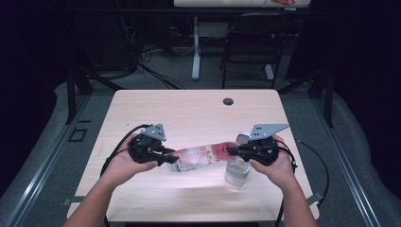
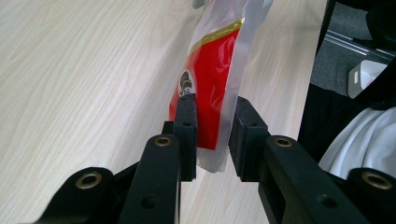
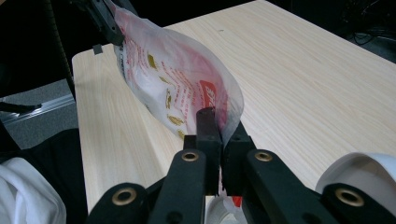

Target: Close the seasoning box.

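The right gripper (image 1: pixel 232 151) is clamped tight on one end of the red-and-clear pouch (image 1: pixel 201 158), tipped over the plastic cup (image 1: pixel 236 172) just beneath it, seemingly for pouring. Farther along, the left gripper (image 1: pixel 172 158) pinches the pouch's other end, keeping it stretched above the table (image 1: pixel 189 109).

The left gripper (image 2: pixel 212 135) straddles a red-and-clear pouch's (image 2: pixel 217 74) lower edge; pale wooden table (image 2: pixel 74 79) lies beneath.
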